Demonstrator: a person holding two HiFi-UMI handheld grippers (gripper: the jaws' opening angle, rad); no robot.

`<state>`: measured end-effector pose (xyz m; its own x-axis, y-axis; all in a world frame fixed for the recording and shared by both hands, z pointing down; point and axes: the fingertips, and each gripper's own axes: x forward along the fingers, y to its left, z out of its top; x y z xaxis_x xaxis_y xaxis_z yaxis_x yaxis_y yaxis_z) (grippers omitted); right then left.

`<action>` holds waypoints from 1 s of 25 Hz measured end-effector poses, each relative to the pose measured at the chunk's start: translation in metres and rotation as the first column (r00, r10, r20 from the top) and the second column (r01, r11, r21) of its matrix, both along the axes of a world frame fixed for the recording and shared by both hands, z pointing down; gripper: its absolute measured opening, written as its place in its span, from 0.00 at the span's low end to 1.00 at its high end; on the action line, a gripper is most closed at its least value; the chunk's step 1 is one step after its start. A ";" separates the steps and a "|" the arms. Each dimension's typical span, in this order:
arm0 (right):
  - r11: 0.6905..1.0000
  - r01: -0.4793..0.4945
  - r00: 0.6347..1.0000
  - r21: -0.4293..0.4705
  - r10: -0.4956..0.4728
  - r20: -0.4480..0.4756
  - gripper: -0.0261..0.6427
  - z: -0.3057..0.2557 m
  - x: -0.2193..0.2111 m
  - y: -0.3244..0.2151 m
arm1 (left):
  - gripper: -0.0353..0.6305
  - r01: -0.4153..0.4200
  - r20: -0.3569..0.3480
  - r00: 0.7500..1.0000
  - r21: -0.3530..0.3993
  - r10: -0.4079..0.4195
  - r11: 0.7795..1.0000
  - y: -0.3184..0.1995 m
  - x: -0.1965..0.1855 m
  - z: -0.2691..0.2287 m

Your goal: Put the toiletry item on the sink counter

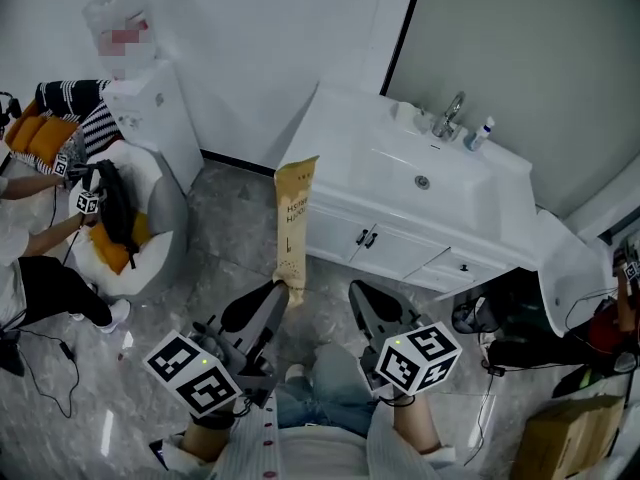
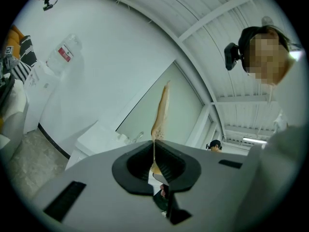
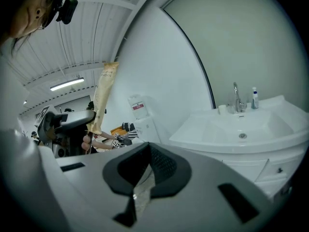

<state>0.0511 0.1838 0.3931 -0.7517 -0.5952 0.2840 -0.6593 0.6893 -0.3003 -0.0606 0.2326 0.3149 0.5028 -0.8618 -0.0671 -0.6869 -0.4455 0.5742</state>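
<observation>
A long tan packet (image 1: 295, 218) stands upright in front of the white sink counter (image 1: 345, 133), below its left end. My left gripper (image 1: 290, 290) is shut on the packet's bottom edge. In the left gripper view the packet (image 2: 161, 108) rises edge-on from between the pads. My right gripper (image 1: 358, 290) hangs beside it to the right, shut, with nothing between its fingers (image 3: 161, 166). The right gripper view shows the packet (image 3: 102, 95) at the left and the sink counter (image 3: 282, 103) at the right.
A faucet (image 1: 450, 116), a small bottle (image 1: 481, 133) and a cup stand at the back of the basin. Cabinet doors (image 1: 365, 236) are below. A water dispenser (image 1: 150, 108) and a seated person (image 1: 50, 268) are at left. Bags (image 1: 510, 343) and a cardboard box (image 1: 575, 433) lie at right.
</observation>
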 end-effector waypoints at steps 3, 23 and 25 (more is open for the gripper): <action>1.000 -0.005 1.000 -0.017 0.005 -0.012 0.06 0.009 -0.001 -0.016 | 0.08 -0.002 -0.006 1.000 -0.006 0.002 1.000 -0.015 -0.003 0.005; 0.991 0.117 0.992 -0.068 -0.120 -0.047 0.06 0.013 -0.038 -0.241 | 0.09 0.091 -0.024 0.995 -0.042 -0.092 0.995 -0.232 -0.030 0.006; 0.991 0.119 0.992 -0.067 -0.122 -0.044 0.06 0.008 -0.038 -0.268 | 0.08 0.090 -0.023 0.996 -0.039 -0.091 0.995 -0.259 -0.028 0.001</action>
<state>0.0128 -0.0837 0.4007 -0.8018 -0.4803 0.3556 -0.5868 0.7453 -0.3166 -0.0886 -0.0261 0.3159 0.4213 -0.9058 -0.0444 -0.7090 -0.3595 0.6067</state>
